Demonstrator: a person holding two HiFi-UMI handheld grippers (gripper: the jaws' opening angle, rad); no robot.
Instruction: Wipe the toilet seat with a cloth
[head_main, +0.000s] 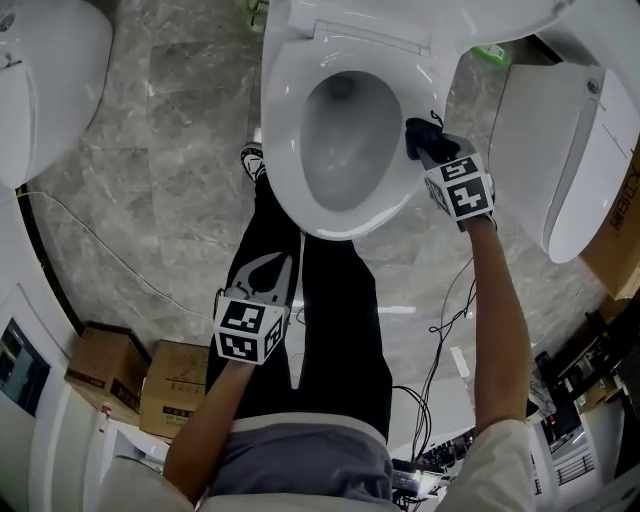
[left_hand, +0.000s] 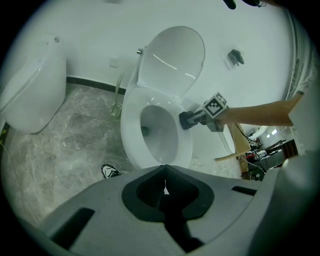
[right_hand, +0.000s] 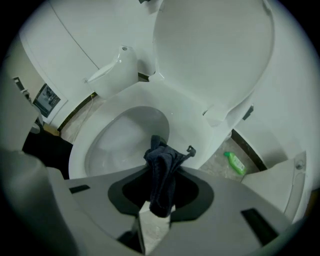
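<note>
The white toilet seat rings the bowl, lid raised. My right gripper is shut on a dark cloth, which presses on the seat's right rim; the right gripper view shows the cloth bunched between the jaws over the seat. The left gripper hangs shut and holds nothing, over the person's dark trouser leg, short of the seat's front edge. From the left gripper view, the seat lies ahead and the right gripper touches its right side.
Another white toilet stands at the left and one at the right. A green bottle lies on the grey marble floor. Cardboard boxes sit lower left, cables lower right. A shoe rests by the bowl.
</note>
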